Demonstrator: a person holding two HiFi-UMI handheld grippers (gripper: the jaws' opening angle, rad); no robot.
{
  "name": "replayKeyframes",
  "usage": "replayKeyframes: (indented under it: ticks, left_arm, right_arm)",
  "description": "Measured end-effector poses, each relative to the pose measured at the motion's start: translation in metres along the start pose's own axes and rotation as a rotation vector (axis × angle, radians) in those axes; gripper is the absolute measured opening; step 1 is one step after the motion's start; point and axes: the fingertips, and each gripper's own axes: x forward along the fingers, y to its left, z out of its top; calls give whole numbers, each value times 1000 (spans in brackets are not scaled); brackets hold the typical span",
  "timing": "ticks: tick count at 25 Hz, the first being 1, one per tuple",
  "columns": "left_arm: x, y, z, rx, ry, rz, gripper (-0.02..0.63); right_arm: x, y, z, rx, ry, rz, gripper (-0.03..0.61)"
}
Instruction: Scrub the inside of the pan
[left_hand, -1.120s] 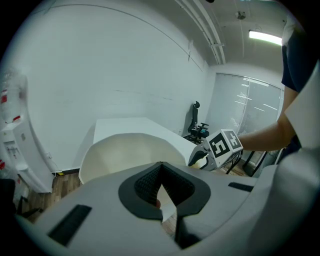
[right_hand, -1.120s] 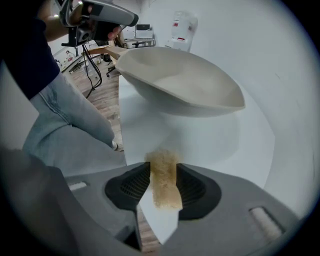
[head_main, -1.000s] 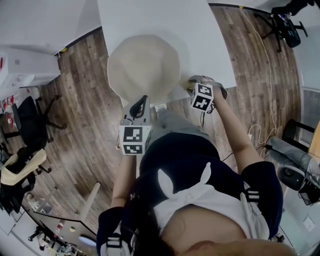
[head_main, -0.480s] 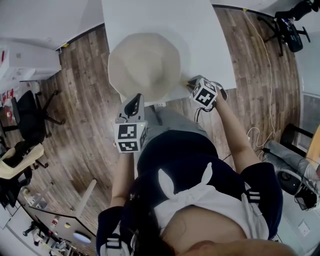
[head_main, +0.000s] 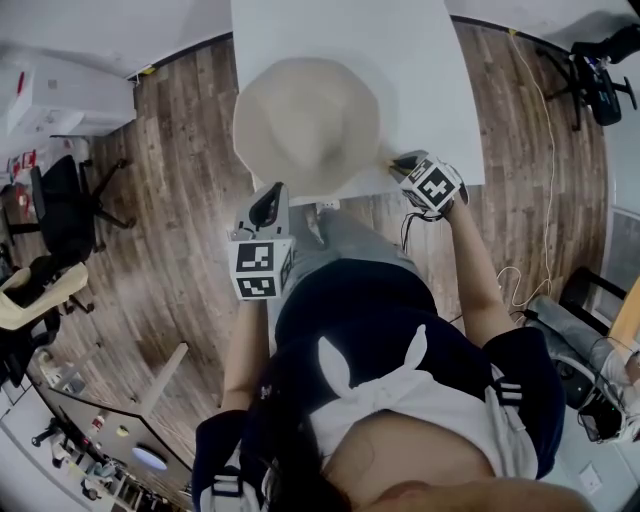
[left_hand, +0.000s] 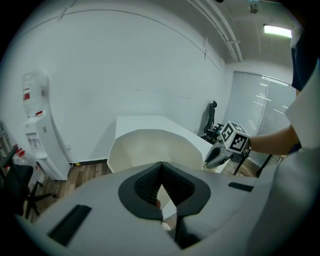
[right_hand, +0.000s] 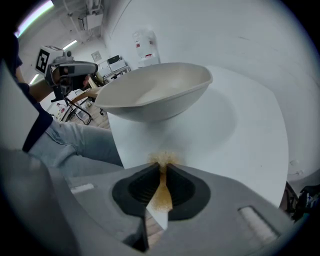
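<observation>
**Q:** Step in hand?

**A:** Judged as the pickup. The right gripper (right_hand: 162, 167) has just been closing its jaws, and they now pinch a tan fibrous scrub pad (right_hand: 163, 159) at the near edge of the table (head_main: 420, 60). The pad's tuft sticks out past the tips. Scrubbing has not started.

**Q:** Where is the pan?

**A:** The pan (head_main: 305, 125) is cream, wide and faceted. It sits upright on the near-left part of the table, close beside the right gripper but not touching it.

**Q:** And the other gripper?

**A:** The left gripper (left_hand: 161, 164) has its jaws pressed together on nothing. It hangs off the table edge, near the pan's near rim.

**Q:** How should the step be done well?

**A:** Check that the pinch is firm, since the pad is thin. Lift it over the rim, then press the tuft flat to the inner wall. The pan looks light and may slide, so steadying the rim with the left gripper seems wise.

**Q:** What about the surface and the room?

**A:** The tabletop is smooth and white. The floor (head_main: 180, 200) is wood plank, with a cable (head_main: 545, 180) trailing on it. An office chair (head_main: 60, 230) stands to the left, and a water dispenser (left_hand: 37, 130) stands by the wall.
</observation>
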Motion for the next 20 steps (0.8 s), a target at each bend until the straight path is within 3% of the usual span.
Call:
replayKeyframes:
  ticks: [3,9,15,20]
  left_arm:
    - [-4,8,-3,-12,2,3,5]
    - [-8,24,-7,-33,14,18,5]
    - [-9,36,-10,-44,41,16,5]
    - [-12,35,-18,16,95,-36,8]
  right_arm:
    - [-10,-14,5,38,-42,-24,35]
    - [-64,-48,45,105,-236,-106,37]
    - [-110,-39,113,19,-416,-108,37]
    - [-102,-1,155,-84,-455,-30,37]
